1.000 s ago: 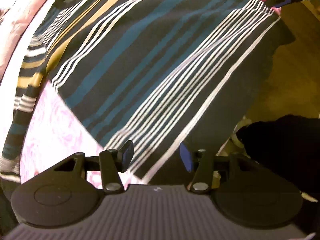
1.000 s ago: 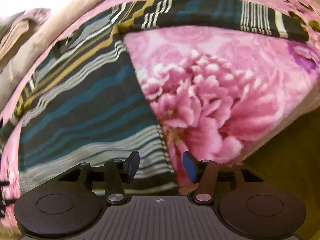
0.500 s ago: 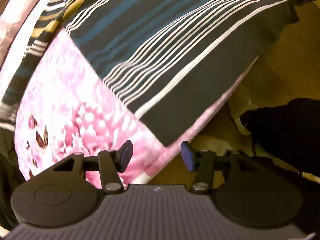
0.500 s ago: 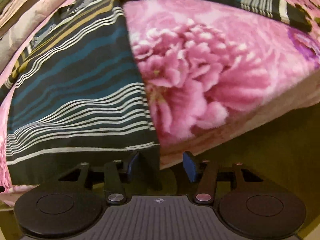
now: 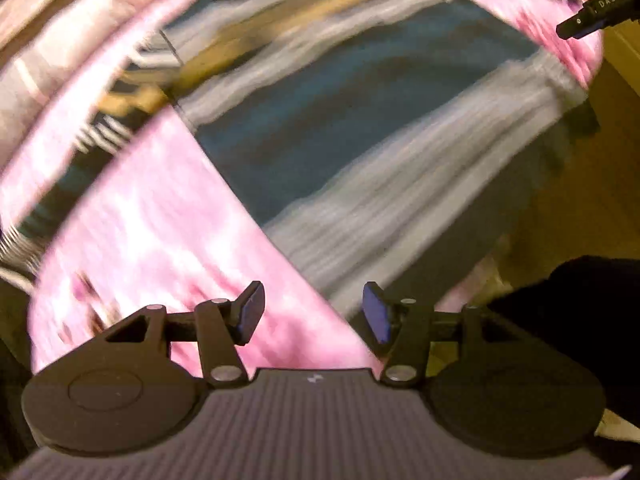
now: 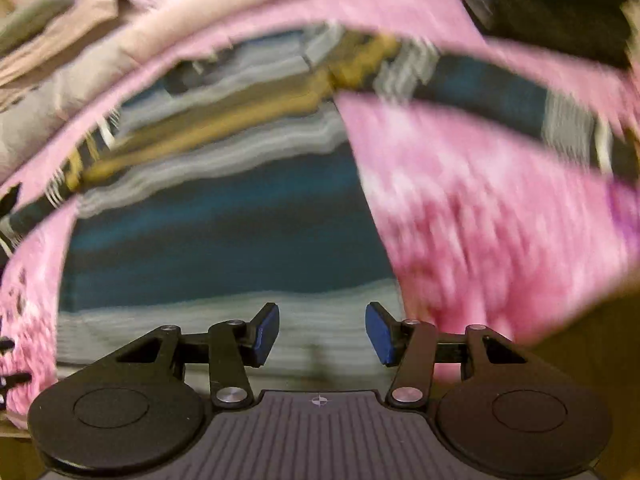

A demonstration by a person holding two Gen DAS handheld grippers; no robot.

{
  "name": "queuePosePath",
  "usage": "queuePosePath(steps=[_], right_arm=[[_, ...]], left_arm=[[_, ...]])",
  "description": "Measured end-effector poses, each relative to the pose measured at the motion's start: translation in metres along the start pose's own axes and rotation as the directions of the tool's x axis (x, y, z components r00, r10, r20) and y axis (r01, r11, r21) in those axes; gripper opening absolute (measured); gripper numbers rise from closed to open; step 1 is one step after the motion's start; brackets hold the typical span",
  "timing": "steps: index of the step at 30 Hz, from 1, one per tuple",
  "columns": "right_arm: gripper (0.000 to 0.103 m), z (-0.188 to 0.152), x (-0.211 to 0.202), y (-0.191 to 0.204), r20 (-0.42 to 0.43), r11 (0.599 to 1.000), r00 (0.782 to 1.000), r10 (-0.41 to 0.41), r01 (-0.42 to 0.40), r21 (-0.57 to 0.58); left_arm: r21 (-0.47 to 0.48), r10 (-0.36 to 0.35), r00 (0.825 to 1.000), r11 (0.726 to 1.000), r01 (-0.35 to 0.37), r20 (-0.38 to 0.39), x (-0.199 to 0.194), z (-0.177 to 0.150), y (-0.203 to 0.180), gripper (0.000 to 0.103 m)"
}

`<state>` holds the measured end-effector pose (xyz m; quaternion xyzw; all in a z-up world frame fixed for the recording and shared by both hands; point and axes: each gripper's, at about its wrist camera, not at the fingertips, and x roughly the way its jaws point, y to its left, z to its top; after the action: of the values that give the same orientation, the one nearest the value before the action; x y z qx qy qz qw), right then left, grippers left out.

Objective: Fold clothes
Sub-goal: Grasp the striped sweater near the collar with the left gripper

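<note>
Striped garment, dark with teal, white and mustard bands, lies flat on pink floral bedspread; frames motion-blurred. Left gripper: jaws parted, empty, above the garment's lower-left corner, bedspread to their left. Right gripper: jaws parted, empty, over garment's hem near its right edge; bedspread to the right.

striped cloth shirt, matt plastic tongs
</note>
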<state>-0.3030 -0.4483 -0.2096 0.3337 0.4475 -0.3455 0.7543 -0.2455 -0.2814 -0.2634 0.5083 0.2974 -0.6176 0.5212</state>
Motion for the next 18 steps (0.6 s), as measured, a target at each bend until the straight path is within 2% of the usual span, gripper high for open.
queuePosePath(steps=[5,9,11,14,18], right_arm=[[0.052,0.110,0.014,0.018,0.088,0.983,0.995,0.043,-0.026,-0.183],[0.052,0.197,0.055,0.018,0.108,0.938,0.989,0.099,-0.056,-0.343],[0.052,0.241,0.090,0.014,0.097,0.901,0.986,0.134,-0.081,-0.427],[0.052,0.297,0.144,0.009,0.050,0.861,0.988,0.145,-0.101,-0.498],[0.052,0.353,0.207,0.016,-0.006,0.802,0.988,0.156,-0.130,-0.583]], left_arm=[[-0.011,0.079,0.992,0.997,-0.079,0.096,0.011,0.088,0.060,0.051],[-0.046,0.117,0.985,0.993,-0.112,0.129,0.046,0.164,0.101,0.051],[-0.055,0.124,0.982,0.992,-0.117,0.143,0.069,0.197,0.121,0.053],[-0.071,0.125,0.983,0.991,-0.116,0.132,0.108,0.237,0.146,0.053],[-0.102,0.098,0.988,0.991,-0.086,0.120,0.156,0.283,0.171,0.053]])
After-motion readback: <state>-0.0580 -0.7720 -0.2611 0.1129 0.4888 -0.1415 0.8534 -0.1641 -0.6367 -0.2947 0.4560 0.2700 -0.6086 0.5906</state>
